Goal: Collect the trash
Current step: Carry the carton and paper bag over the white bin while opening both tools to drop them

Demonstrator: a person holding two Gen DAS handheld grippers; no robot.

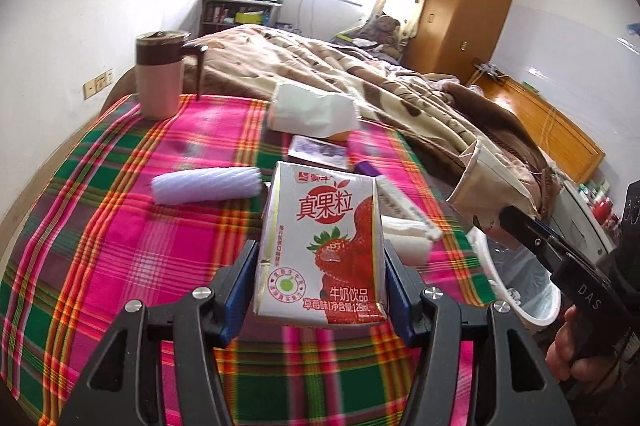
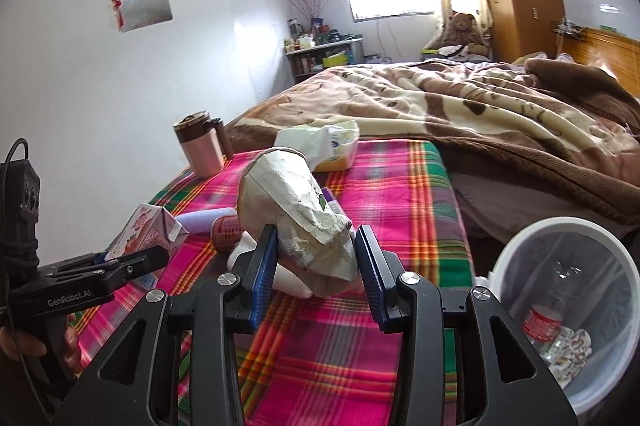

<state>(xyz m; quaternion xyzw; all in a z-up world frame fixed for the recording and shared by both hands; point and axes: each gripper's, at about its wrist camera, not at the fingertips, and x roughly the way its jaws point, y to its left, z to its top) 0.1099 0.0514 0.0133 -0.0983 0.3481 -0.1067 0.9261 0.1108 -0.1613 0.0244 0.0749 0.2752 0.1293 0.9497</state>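
Observation:
My left gripper (image 1: 320, 282) is shut on a strawberry milk carton (image 1: 322, 242) and holds it upright over the plaid cloth (image 1: 120, 246). The carton also shows in the right wrist view (image 2: 148, 238). My right gripper (image 2: 316, 266) is shut on a crumpled paper cup (image 2: 292, 209), held above the cloth near the table's right edge. The cup also shows in the left wrist view (image 1: 488, 193). A white trash bin (image 2: 568, 306) stands below the table's right edge with a bottle and wrappers inside.
On the cloth lie a white foam roll (image 1: 208, 185), a tissue pack (image 1: 312, 111), a pink mug (image 1: 158, 77) with a brown lid, a purple item (image 1: 370, 169) and white paper scraps (image 1: 404, 234). A bed with a brown blanket (image 2: 480, 113) lies behind.

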